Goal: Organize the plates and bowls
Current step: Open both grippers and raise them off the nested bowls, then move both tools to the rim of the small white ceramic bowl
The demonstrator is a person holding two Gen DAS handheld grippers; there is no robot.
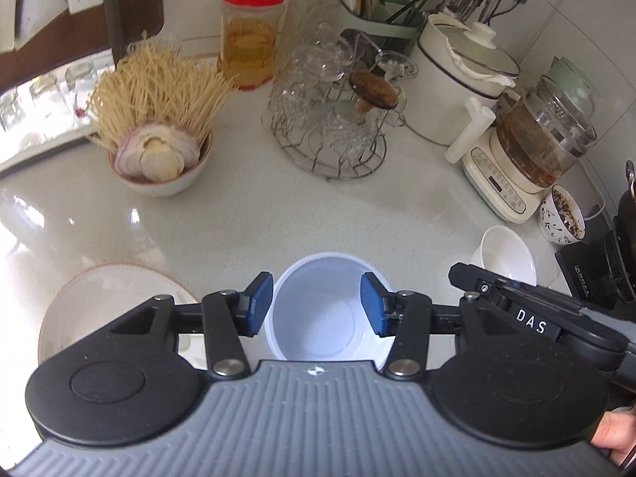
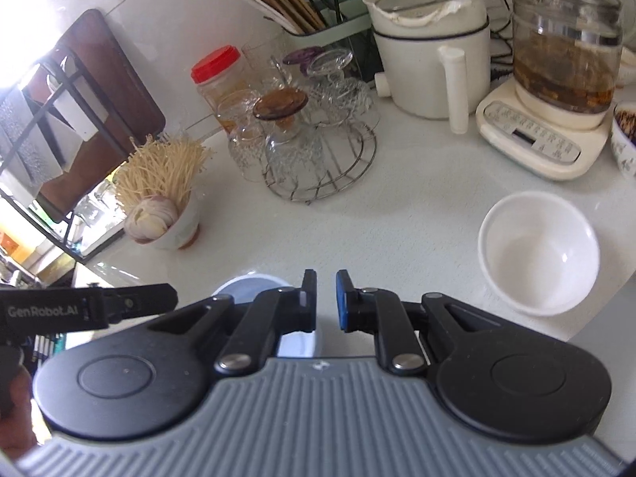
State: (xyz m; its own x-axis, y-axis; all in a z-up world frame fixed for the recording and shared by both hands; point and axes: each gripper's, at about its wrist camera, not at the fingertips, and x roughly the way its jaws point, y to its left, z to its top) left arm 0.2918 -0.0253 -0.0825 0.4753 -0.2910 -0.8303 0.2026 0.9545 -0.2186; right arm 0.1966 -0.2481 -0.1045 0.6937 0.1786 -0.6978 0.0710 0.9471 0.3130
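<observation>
The pale bowl point(image 1: 318, 310) sits on the counter point(image 1: 246, 214) right under my left gripper point(image 1: 316, 302), whose fingers point(image 1: 258, 302) stand apart on either side of the bowl's rim without pressing it, so nothing is held there. A plate point(image 1: 111, 298) lies just beside it on the left, partly hidden by the rig. Off to the right a second white bowl point(image 2: 538, 250) rests on the counter by itself, well apart from the first. My right gripper point(image 2: 326, 300) has its fingers drawn narrow with only a slit between them and nothing in it; the pale bowl's edge shows just behind and below them.

Further back stand a bowl of noodles and onion point(image 1: 159, 147), a wire rack of glasses point(image 1: 330, 119), a red-lidded jar point(image 1: 250, 35), a white pot point(image 1: 461, 75) and a glass kettle point(image 1: 544, 135).

My worry is the two grippers: they are close together over the same bowl, and a careless swing could knock them together or clip the bowl's rim and skid it into the plate. Reaching for the white bowl, I could also brush the kettle base behind it
</observation>
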